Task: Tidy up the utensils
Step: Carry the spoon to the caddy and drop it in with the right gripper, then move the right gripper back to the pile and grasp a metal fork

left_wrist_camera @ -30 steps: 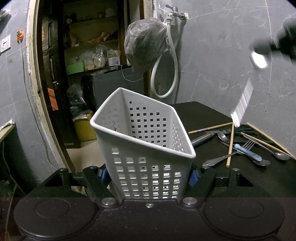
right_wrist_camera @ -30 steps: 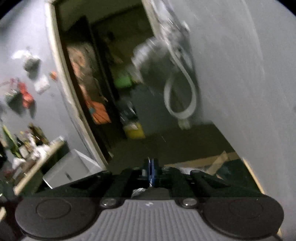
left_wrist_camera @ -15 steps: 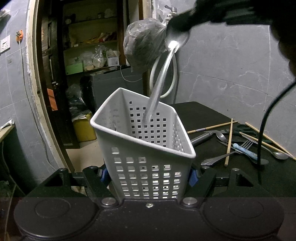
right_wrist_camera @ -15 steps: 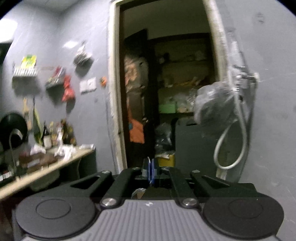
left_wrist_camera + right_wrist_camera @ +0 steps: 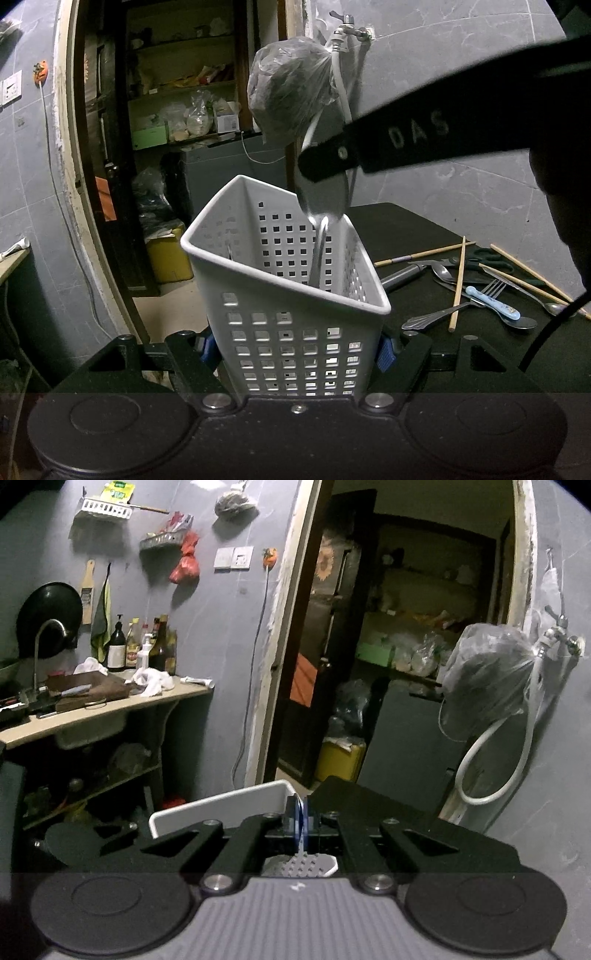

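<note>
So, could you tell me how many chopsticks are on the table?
4 chopsticks right of the basket: one angled nearest it, one crossing a fork handle, two slanting far right. More may be hidden.

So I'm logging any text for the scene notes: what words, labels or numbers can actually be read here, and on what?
"DAS" - pale letters on the black finger of the right gripper, above the white basket.
Green-and-yellow packet on the wall rack: printed, too blurred to read.
Bottle labels on the counter: too small to read.
Shelf boxes past the doorway: unreadable.
</note>
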